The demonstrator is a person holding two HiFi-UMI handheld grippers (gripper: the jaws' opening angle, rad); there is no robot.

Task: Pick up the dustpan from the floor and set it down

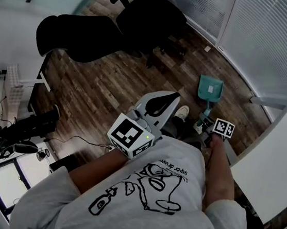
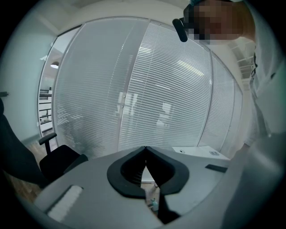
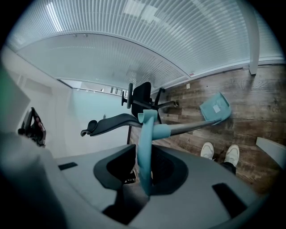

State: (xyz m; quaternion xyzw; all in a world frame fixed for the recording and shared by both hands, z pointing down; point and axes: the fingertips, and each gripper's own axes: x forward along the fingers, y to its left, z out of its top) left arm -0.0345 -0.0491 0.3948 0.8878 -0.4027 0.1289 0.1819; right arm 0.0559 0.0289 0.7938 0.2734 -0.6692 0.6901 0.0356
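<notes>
Cool, even daylight filters through the slatted blinds [image 2: 147,89] — shadows are soft. The wooden floor [image 1: 99,90] looks dimmer. Both gripper views bow strongly and darken to black at the corners; the left hand-held gripper [image 2: 145,148] and right hand-held gripper [image 3: 144,147] show blurred bodies up close.

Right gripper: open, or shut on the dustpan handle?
Shut on it: the right gripper has the teal dustpan handle clamped between its jaws.
</notes>
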